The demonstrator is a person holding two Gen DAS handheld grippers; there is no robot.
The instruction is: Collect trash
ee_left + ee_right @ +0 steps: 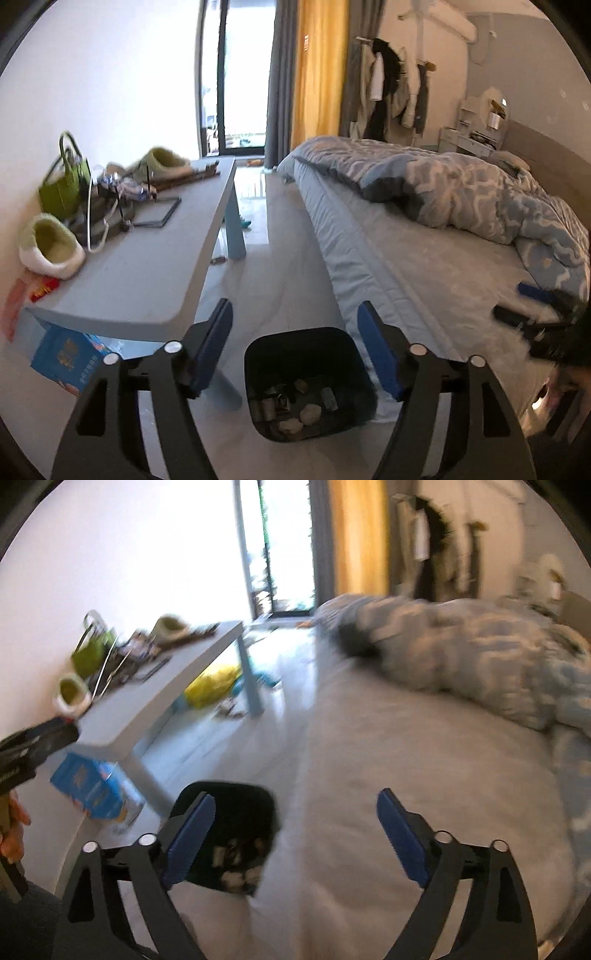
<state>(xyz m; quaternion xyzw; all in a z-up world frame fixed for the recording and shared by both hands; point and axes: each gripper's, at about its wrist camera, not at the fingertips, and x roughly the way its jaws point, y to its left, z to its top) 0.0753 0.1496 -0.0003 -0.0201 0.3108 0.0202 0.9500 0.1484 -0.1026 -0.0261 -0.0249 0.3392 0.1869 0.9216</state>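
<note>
Both grippers' jaws wide, empty, black bin (pixel 310 384) between bed (pixel 424 258), grey table (pixel 147 266)

Both tools are hanging wide open with nothing between the pads, left tool (pixel 295 325) and right tool (pixel 297 814) both angling downward. A hand (pixel 13 830) is gripping the left one's handle.

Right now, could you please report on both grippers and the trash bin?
Left gripper open, empty. Right gripper open, empty. Trash bin on floor between table and bed, scraps inside. Nothing blocking.
</note>
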